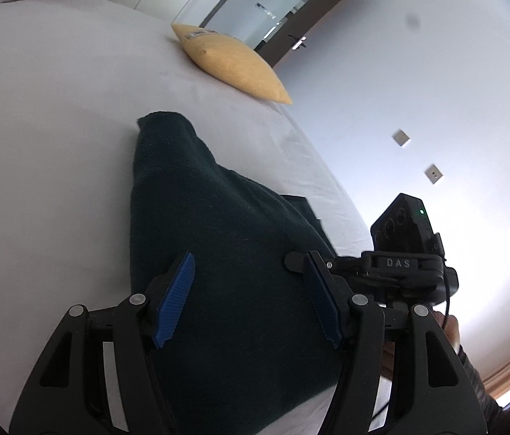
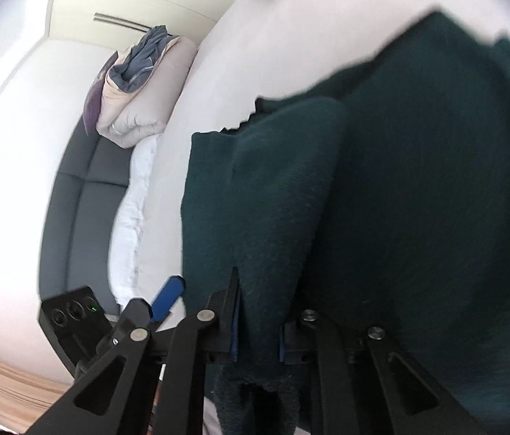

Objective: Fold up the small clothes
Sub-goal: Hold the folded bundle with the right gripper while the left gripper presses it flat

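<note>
A dark green knitted garment [image 1: 218, 253] lies on the white bed [image 1: 55, 145], raised in a ridge. My left gripper [image 1: 247, 293] is open just above it, blue pads [image 1: 175, 301] wide apart, nothing between them. In the right wrist view my right gripper [image 2: 256, 330] is shut on a fold of the same garment [image 2: 381, 199], which hangs lifted and fills most of the view. The right gripper also shows in the left wrist view [image 1: 400, 264], at the garment's right edge; the left gripper's blue pad shows in the right wrist view [image 2: 168, 297].
A yellow cushion [image 1: 233, 61] lies farther up the bed near its right edge. A folded duvet with a grey-blue cloth [image 2: 139, 83] sits at the bed's head by a grey headboard [image 2: 81, 199]. A white wall with sockets [image 1: 432, 174] stands to the right.
</note>
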A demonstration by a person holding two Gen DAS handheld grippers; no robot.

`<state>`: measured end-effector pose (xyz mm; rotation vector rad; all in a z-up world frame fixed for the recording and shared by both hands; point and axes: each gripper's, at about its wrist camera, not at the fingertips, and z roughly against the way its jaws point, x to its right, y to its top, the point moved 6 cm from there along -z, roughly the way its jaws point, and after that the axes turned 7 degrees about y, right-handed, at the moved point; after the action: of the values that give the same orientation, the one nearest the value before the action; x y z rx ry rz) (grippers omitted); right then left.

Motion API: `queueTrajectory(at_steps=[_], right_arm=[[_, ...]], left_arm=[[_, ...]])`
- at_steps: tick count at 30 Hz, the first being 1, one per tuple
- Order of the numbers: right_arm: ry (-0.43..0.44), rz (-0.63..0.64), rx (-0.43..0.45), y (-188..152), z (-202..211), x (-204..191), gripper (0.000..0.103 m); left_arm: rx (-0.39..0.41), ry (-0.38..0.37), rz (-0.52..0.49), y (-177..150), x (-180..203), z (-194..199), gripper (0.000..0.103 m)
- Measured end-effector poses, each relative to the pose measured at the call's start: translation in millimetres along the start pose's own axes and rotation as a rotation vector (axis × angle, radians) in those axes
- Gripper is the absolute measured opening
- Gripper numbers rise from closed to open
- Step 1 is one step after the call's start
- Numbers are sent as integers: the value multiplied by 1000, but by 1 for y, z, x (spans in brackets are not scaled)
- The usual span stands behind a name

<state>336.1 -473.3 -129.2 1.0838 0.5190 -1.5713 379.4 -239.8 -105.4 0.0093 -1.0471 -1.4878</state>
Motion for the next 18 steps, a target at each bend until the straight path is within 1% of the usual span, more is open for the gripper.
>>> queueTrajectory(at_steps=[2,4,6,8,10,11,12,13,14,16,18], right_arm=[[-36,10,8,10,13,6,16],[-81,5,19,22,32,20,16],[-94,-3,31,27,48,31,16],[-93,3,44,28,64,41,16],[-132,-24,41,23,69,67,16],[-123,-59,44,20,71,80,15],[-75,-79,66,19,73,87,15],[-66,-66,82,20,76,86,15],[-78,-49,91,20,78,82,15],[-92,-14,88,22,77,71,15],[-118,-3,76,23,74,68,15]], left_arm=[[-2,7,-28,-1,11,2,61],[-19,-3,-41,-5,19,0,61],[-41,-6,-53,-13,25,-3,61],[-56,-1,-63,-19,28,-8,61],[-79,2,-67,-22,31,-17,61],[-86,2,-77,-25,33,-18,61],[-86,18,-102,-26,37,-19,61],[-85,23,-122,-28,39,-19,61],[-89,33,-138,-28,41,-20,61],[-96,45,-141,-28,41,-22,61],[-114,46,-132,-31,38,-26,61]])
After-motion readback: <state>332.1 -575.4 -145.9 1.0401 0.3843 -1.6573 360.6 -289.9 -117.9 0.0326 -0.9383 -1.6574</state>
